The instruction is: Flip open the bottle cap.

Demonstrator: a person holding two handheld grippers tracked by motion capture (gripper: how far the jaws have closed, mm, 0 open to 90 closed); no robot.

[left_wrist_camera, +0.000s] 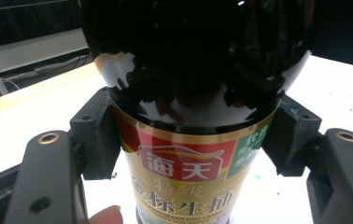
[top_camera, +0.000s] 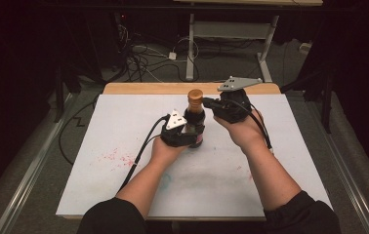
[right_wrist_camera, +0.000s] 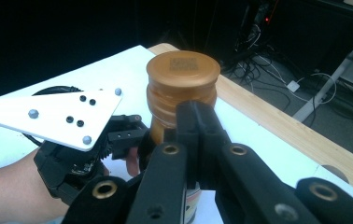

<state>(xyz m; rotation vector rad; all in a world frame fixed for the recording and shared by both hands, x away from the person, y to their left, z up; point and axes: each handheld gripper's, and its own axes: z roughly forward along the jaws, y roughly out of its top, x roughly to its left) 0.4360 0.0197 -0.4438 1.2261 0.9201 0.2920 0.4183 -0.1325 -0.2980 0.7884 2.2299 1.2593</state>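
bottle (top_camera: 195, 117) mid-table (both claws crowding it), bare mat (top_camera: 124, 126) around

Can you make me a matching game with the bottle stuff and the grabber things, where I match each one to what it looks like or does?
Things:
1. cap
2. bottle
3. left gripper
4. right gripper

Descriptions:
A. jaws pressed together, tips by the bottle's neck
B. golden brown
C. clamped around the bottle's body
D. dark glass with a red and gold label

Pairs: 1-B, 2-D, 3-C, 4-A
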